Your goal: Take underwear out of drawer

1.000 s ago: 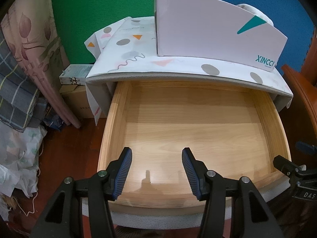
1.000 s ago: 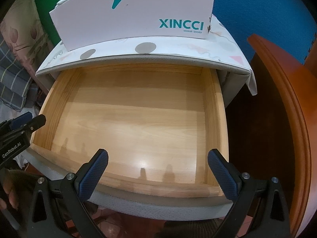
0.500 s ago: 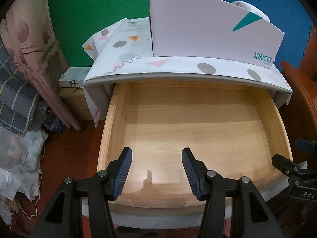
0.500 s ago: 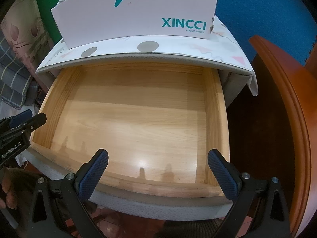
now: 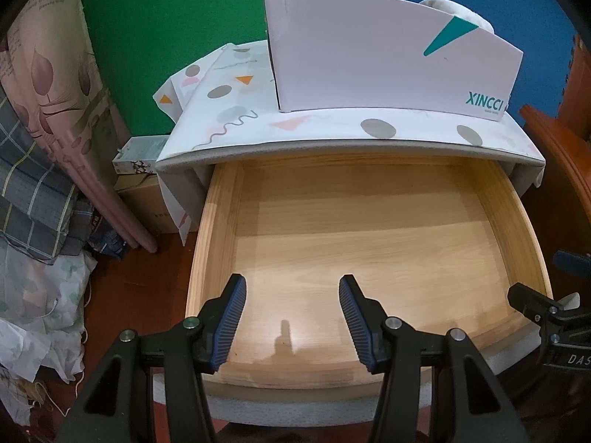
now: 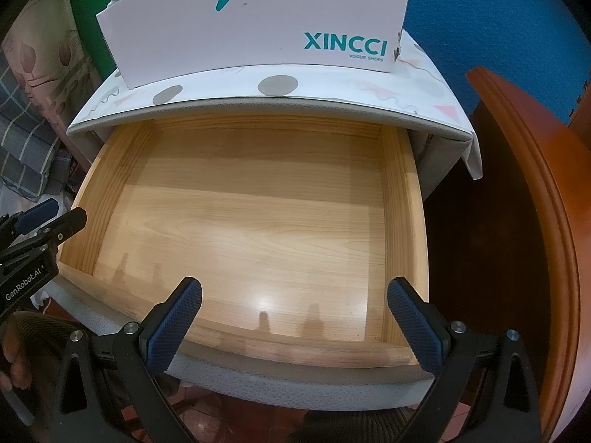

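Observation:
The wooden drawer (image 5: 218,221) (image 6: 400,199) is pulled out below me, and its pale bottom shows bare in both views. No underwear lies inside it. Grey cloth (image 5: 454,13) pokes out over the top of the white XINCCI shoe box (image 5: 388,62) (image 6: 258,26) on the cabinet top. My left gripper (image 5: 291,288) hovers over the drawer's front edge, open, with nothing between its blue pads. My right gripper (image 6: 293,291) hangs over the front right part of the drawer, open wider and also holding nothing. Each gripper shows at the side edge of the other's view.
A patterned cloth (image 5: 236,110) covers the cabinet top. Bedding and bags (image 5: 40,192) pile up on the left, with cardboard boxes (image 5: 144,184) beside the cabinet. A curved red-brown wooden piece (image 6: 535,221) stands at the right. A hand (image 6: 14,361) holds the left gripper.
The left wrist view has shifted slightly, so the cabinet and box sit a little lower left in it. Both grippers stay open over the drawer.

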A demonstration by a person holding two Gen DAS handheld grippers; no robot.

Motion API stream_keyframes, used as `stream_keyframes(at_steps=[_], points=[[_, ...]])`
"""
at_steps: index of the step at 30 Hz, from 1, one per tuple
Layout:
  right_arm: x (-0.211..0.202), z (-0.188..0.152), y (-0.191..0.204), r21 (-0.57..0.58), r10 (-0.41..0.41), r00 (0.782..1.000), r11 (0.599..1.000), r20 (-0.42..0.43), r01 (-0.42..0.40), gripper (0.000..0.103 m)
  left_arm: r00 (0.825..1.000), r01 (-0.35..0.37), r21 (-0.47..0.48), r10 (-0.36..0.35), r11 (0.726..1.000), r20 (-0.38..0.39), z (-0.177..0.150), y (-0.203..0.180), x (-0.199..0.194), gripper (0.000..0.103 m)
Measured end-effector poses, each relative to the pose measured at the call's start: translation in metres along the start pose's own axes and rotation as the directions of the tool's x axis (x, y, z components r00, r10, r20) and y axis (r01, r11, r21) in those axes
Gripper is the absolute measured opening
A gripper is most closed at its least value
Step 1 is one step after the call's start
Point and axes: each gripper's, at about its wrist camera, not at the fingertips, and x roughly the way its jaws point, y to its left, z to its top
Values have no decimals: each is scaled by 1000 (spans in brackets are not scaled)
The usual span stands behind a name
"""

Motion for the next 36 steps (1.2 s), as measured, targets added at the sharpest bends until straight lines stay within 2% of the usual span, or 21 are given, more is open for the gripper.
stream_keyframes(at_steps=[36], points=[[0, -1, 1, -4, -3, 1000, 1000, -1, 3, 100, 1000, -2, 9, 2, 1000, -2, -1, 0, 3, 54]])
